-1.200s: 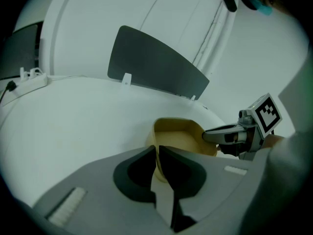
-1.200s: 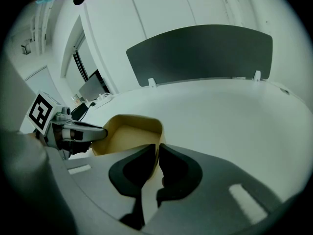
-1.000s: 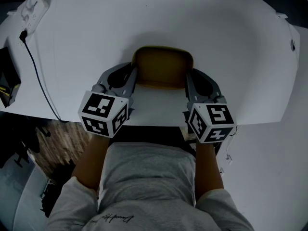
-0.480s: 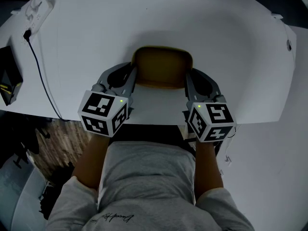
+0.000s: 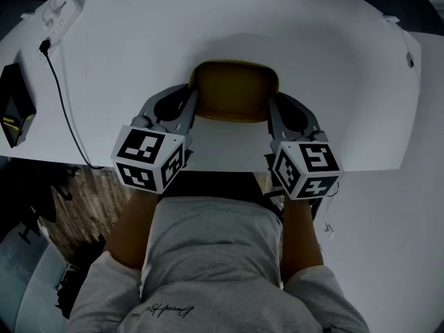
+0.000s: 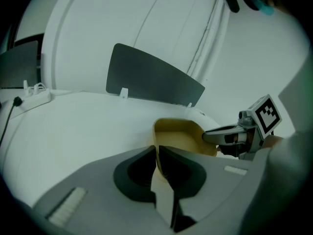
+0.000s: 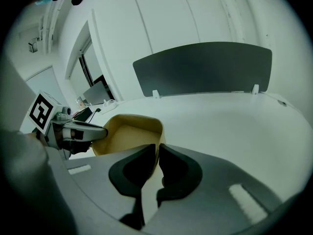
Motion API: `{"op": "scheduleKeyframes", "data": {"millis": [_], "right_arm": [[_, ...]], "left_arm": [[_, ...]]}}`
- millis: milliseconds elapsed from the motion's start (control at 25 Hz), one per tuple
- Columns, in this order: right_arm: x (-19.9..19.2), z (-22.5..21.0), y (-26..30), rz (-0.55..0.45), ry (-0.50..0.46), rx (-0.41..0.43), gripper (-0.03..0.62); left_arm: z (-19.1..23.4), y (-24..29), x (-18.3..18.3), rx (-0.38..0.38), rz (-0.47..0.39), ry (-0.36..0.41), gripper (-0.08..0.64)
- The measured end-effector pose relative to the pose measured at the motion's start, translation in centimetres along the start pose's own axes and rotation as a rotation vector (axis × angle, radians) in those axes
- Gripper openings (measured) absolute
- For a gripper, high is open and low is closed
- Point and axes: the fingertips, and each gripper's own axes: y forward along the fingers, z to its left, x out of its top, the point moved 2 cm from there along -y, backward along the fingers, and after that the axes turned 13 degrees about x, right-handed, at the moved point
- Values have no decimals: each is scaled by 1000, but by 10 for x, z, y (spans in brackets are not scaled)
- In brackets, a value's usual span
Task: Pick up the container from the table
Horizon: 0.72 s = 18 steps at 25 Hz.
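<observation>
A wide white bench (image 5: 326,68) with a rounded far edge filled the head view, in a room with pale walls (image 7: 195,13). A white power strip (image 5: 59,9) lay at the bench's far left corner, a black cable (image 5: 64,109) ran from it towards the near edge, and a black box (image 5: 15,109) showed by the bench's left edge. A dark panel (image 6: 151,80) stood upright along the far side of the bench. Wood-patterned floor (image 5: 87,200) showed below the near edge on the left. The container (image 5: 234,92), shallow, tan, round-cornered and open-topped, was over the near middle of the bench, straight in front of you and between your two claws. Your left claw (image 5: 193,108) met its left wall and your right claw (image 5: 271,111) met its right wall, each reaching in from the near side. In the left gripper view the jaws stood almost together, with the thin wall pinched between the pads. The right gripper view showed the same grip on the opposite wall. Whether the container's base touched the bench could not be told.
</observation>
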Motion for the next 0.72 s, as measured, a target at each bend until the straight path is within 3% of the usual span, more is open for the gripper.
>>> {"op": "scheduleKeyframes", "data": {"millis": [720], "right_arm": [[24,17,-46,-56,-50,-17,41]], "left_arm": [[-23,-40,27,0,-79,13,21]]}}
